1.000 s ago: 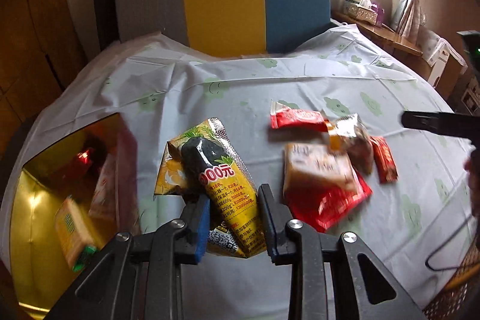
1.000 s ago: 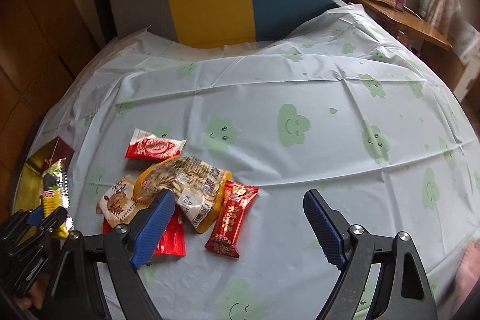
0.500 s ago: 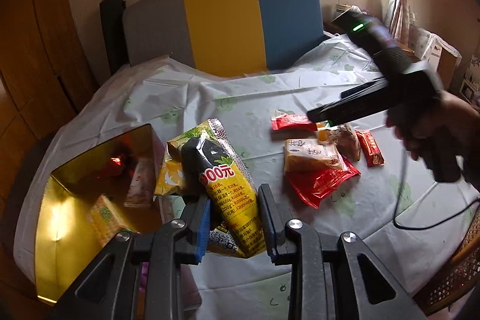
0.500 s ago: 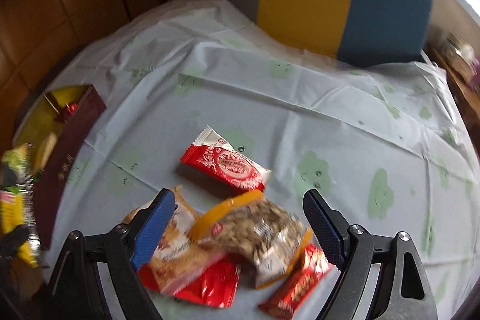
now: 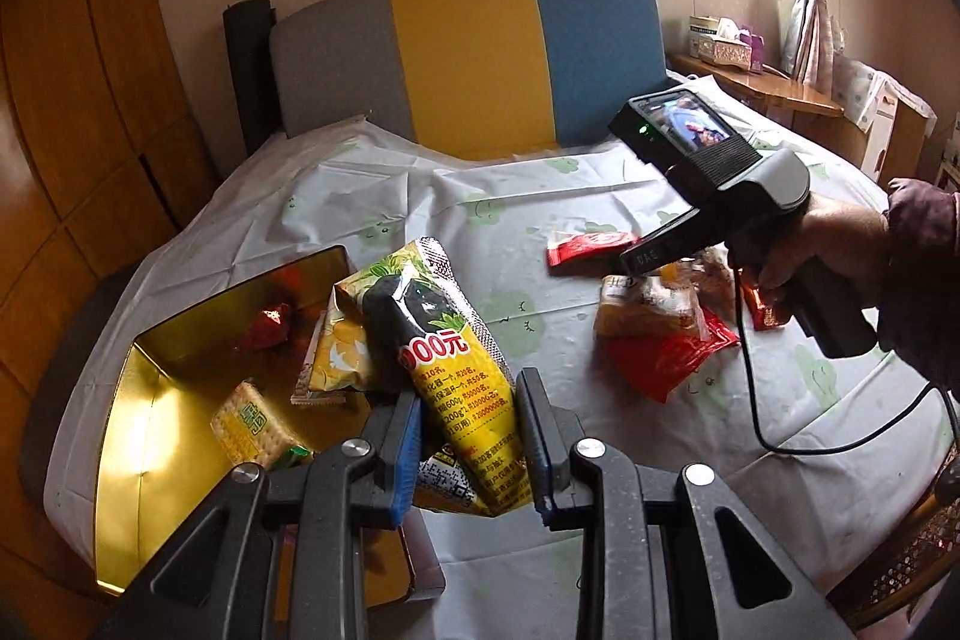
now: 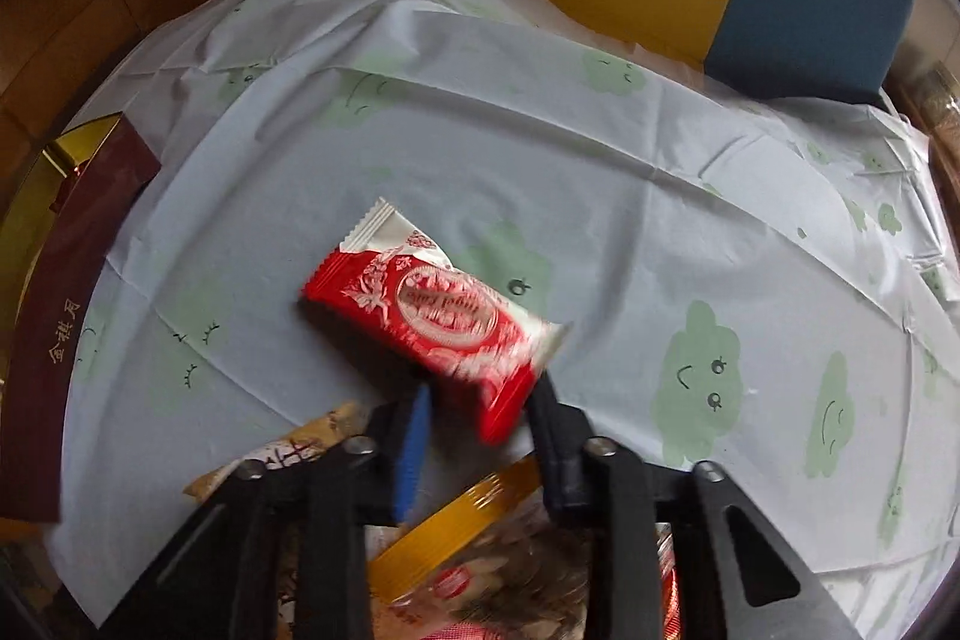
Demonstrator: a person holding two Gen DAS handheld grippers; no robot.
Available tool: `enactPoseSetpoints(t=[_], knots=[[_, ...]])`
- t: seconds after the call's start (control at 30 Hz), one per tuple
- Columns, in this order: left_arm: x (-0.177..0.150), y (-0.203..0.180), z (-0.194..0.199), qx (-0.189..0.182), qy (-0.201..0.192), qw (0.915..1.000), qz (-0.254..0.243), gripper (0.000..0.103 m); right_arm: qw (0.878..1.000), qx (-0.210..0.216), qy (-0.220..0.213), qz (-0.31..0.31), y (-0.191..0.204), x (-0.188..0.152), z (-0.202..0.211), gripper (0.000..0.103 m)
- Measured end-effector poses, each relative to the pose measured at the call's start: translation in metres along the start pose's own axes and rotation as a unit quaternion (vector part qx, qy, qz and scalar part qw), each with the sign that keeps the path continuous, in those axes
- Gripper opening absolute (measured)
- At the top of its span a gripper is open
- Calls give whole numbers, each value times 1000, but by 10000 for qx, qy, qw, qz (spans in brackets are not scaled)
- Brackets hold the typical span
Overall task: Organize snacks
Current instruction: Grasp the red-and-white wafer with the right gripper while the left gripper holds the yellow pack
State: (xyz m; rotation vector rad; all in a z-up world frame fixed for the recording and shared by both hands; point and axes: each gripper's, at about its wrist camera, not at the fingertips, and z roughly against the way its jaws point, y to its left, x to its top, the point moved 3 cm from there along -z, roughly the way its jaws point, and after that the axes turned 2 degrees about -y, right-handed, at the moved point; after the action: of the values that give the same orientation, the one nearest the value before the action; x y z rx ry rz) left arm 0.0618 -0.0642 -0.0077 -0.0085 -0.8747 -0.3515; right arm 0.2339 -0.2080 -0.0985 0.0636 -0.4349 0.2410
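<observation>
- L gripper (image 5: 468, 436) clamped on yellow snack bag (image 5: 447, 358), bag sticks up btwn fingers, over gold tin (image 5: 138, 400).
- R gripper (image 6: 480, 421) closed on red wrapper's (image 6: 432, 310) near end.

Yellow-and-black snack bag (image 5: 456, 370) with red numerals, red-and-white wrapper (image 6: 432, 316), gold-lined tin (image 5: 144, 436), pale blue tablecloth (image 6: 600, 172) with green smiling clouds, grey-yellow-blue chair back (image 5: 474, 52)

Left wrist view high, facing the headboard (image 5: 474, 52) at 12 o'clock; right wrist view close over the shared red-and-white wafer packet (image 6: 432, 316).
</observation>
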Motion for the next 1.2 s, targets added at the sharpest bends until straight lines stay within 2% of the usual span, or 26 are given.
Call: enactPoseSetpoints(t=[0.27, 0.5, 0.53, 0.57, 0.6, 0.8, 0.93, 1.0, 1.03, 1.07, 1.1, 1.13, 1.17, 1.2], knots=[[0, 2, 10, 37, -104, 9999, 20, 30, 9998, -144, 44, -120, 6, 2, -1, 24], [-1, 5, 16, 73, -144, 9998, 69, 30, 9999, -146, -11, 51, 29, 4, 7, 22], [-2, 6, 17, 75, -142, 9998, 83, 30, 9999, -125, -50, 55, 33, 4, 9, 21], [-2, 7, 17, 77, -143, 9998, 93, 30, 9999, -75, -96, 63, 37, 6, 13, 6], [-2, 8, 18, 80, -151, 9998, 104, 30, 9999, -18, -106, 63, 40, 6, 16, 0], [-6, 14, 20, 79, -151, 9996, 211, 29, 9988, 351, 75, 326, 68, 0, 26, 0], [-8, 19, 24, 98, -178, 9995, 261, 29, 9980, 493, 27, 391, 68, -3, 36, 2], [-9, 22, 24, 113, -180, 9993, 312, 29, 9984, 359, -76, 439, 63, 0, 41, 11], [-9, 24, 24, 114, -179, 9992, 335, 29, 9983, 272, -139, 489, 61, 2, 42, 30], [-10, 26, 24, 118, -176, 9991, 367, 29, 9978, 176, -240, 591, 60, 4, 44, 53], [-11, 27, 24, 119, -174, 9990, 389, 29, 9965, 125, -362, 741, 61, 6, 46, 61], [-11, 29, 23, 114, -166, 9989, 412, 29, 9947, 146, -409, 929, 64, 7, 46, 66], [-12, 30, 23, 110, -161, 9989, 437, 29, 9921, 110, -395, 1183, 68, 7, 43, 66], [-12, 31, 23, 114, -159, 9988, 458, 29, 9868, -127, -383, 1571, 74, 8, 38, 66]])
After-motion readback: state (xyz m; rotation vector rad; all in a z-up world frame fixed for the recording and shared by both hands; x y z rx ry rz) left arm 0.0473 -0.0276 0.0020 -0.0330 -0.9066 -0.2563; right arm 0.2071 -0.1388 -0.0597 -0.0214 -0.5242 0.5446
